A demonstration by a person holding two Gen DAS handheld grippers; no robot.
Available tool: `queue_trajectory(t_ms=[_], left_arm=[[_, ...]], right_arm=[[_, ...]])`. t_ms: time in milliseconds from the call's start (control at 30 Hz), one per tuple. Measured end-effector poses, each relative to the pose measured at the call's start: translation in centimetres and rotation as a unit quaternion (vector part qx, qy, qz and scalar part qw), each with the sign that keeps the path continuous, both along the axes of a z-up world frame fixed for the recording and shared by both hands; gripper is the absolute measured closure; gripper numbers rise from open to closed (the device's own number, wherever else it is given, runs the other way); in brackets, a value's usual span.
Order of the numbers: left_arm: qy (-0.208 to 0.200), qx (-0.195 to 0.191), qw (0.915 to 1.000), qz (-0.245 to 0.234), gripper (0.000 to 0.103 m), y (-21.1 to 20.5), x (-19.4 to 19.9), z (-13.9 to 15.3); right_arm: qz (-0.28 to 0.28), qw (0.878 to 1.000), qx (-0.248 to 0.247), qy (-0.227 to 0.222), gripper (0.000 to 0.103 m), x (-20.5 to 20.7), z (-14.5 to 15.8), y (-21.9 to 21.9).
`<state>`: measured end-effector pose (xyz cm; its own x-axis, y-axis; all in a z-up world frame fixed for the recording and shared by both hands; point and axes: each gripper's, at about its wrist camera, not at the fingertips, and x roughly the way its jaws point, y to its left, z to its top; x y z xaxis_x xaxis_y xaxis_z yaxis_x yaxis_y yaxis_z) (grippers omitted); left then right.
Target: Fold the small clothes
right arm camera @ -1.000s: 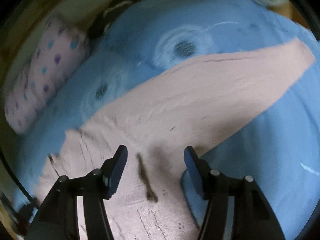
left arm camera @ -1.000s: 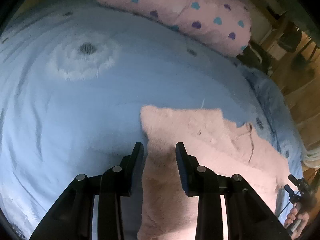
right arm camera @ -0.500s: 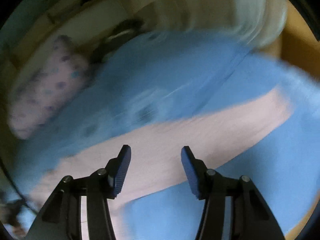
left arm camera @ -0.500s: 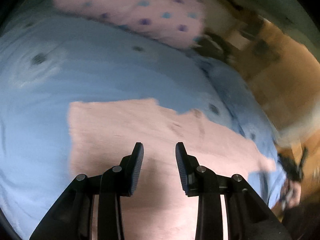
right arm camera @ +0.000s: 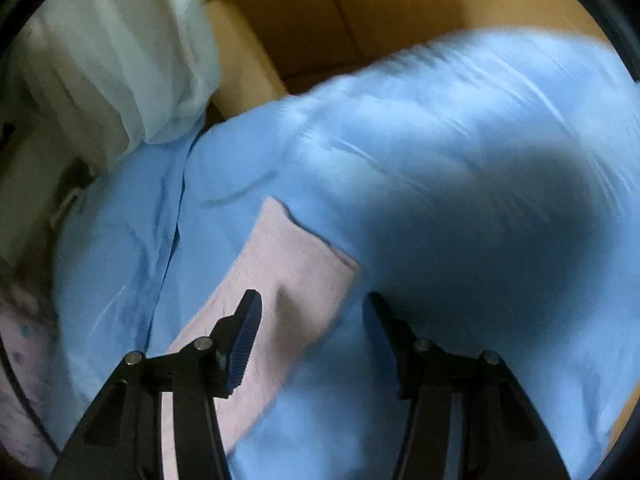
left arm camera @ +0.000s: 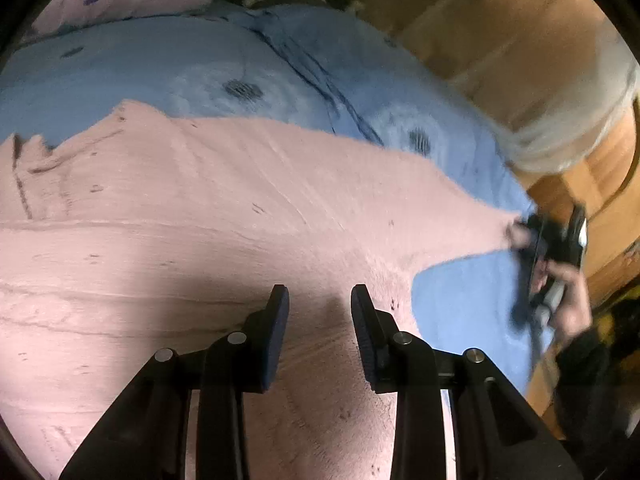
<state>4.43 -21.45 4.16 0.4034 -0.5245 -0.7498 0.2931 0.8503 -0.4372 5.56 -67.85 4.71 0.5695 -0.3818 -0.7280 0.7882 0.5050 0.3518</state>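
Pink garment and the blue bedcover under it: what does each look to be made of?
The pink garment looks like a soft, fuzzy knit or fleece, matte: its edges are hazy with nap and faint ridges run across it. The blue bedcover looks like thin woven cloth, perhaps cotton, matte: it lies smooth with fine creases and printed round motifs. Motion blur leaves both uncertain.

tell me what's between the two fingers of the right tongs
In the right wrist view, the cuff end of the pink sweater's sleeve lies on the blue bedsheet between the open right tongs; neither pad touches it.
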Motion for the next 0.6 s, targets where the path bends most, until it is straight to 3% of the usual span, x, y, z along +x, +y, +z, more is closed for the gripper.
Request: queue_trajectory(t_ms=[67,133,233,367,467,533,600], left_arm=[[0.01,0.012,0.9999,-0.007,0.091,-0.8,0.0,-0.7],[0.014,0.016,0.9998,-0.007,0.091,-0.8,0.1,-1.2],[0.024,-0.007,0.9997,-0.005,0.091,0.0,0.9,-1.7],[0.063,-0.059,0.9961,0.016,0.091,1.7,1.9,-1.7],[0.055,-0.09,0.9935,0.043,0.091,5.3,1.0,0.2],[0.05,-0.082,0.9935,0.061,0.091,8.2,0.2,1.6],[0.039,-0.051,0.9936,0.093,0.091,12.5,-1.3,3.3]], right_arm=[[0.005,1.0,-0.025,-0.011,0.043,1.4,0.0,-0.4],[0.034,0.998,-0.053,-0.005,0.091,2.8,0.2,-0.2],[0.097,0.988,-0.117,0.001,0.092,4.2,1.4,2.2],[0.231,0.952,-0.201,-0.028,0.092,6.5,6.1,9.6],[0.308,0.922,-0.227,-0.054,0.092,6.2,9.4,15.3],[0.353,0.905,-0.224,-0.074,0.092,6.2,11.6,19.7],[0.386,0.892,-0.219,-0.087,0.092,5.7,13.1,23.6]])
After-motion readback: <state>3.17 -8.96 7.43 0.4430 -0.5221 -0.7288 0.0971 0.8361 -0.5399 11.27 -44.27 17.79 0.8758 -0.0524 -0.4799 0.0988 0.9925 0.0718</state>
